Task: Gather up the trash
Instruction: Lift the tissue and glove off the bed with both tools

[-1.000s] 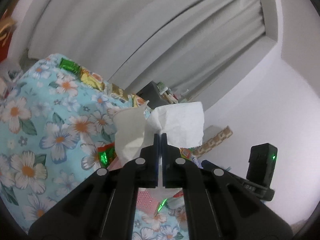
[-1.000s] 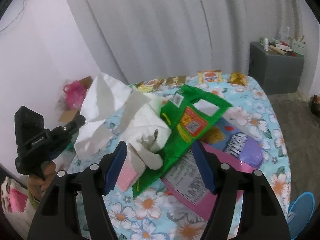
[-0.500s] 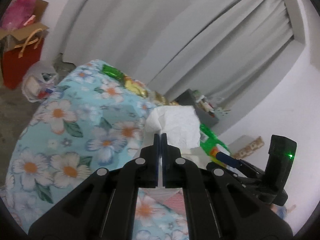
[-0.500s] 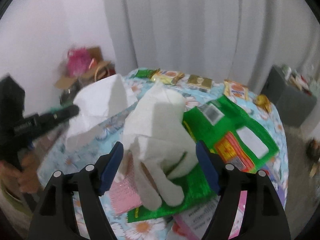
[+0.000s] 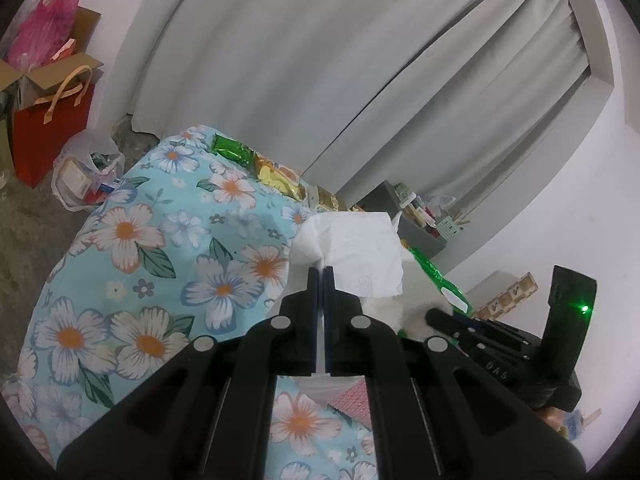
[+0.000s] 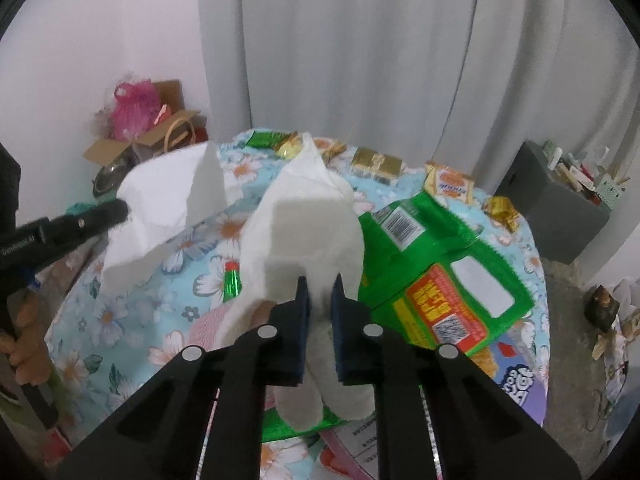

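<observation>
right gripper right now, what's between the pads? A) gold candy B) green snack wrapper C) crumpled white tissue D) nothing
C: in the right wrist view the right gripper has just closed its pads on the crumpled white tissue; the green snack wrapper lies flat on the table beside it.

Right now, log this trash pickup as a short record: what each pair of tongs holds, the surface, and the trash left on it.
left tongs: shut on a white tissue, held above the table
right tongs: jaws have just been closing, now pinching a second white tissue
surface: round table with blue floral cloth
trash left: large green wrapper, purple packet under it, pink wrapper
far edge: row of small snack packets, green and gold
</observation>
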The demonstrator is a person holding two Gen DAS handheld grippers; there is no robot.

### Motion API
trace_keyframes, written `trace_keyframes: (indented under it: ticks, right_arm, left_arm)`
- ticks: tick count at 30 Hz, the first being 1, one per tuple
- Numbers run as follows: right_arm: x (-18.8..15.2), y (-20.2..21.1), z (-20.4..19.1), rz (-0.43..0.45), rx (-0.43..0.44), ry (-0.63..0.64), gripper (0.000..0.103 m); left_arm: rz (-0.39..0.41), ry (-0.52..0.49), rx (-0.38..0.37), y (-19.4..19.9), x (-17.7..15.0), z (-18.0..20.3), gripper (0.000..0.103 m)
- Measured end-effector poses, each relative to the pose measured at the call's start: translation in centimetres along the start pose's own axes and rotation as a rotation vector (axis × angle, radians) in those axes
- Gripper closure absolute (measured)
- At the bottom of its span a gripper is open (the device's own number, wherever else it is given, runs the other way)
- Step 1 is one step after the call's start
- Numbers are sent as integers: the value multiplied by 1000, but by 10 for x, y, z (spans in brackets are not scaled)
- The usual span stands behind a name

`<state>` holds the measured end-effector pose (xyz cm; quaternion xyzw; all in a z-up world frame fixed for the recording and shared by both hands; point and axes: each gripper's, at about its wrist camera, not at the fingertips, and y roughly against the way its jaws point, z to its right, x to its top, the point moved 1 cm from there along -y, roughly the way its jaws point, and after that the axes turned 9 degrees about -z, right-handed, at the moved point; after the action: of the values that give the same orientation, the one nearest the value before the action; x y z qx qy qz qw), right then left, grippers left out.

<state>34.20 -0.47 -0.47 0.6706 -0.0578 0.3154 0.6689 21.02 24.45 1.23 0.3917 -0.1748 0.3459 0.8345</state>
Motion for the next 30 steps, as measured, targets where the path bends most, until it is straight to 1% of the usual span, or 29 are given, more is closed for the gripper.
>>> trace_keyframes:
  ticks: [9,13,19,23,30]
  right_arm:
    - [8,44,18,147,33,-78,94]
    - [7,67,26,201,48,-111,94]
    - [1,102,33,279,48,-124,94]
    - [-5,120,37,309,42,-130,94]
    - [-16,138,42,331,20,-145,94]
  left_arm:
    - [29,-12,-1,8,1,4,103]
    - [50,-25,-10,14,2,10,103]
    - [76,-60,-21,25,0,22,103]
    - [92,-77,-35,32,-2,32,103]
    - [102,-109,-53,40,-8,51,103]
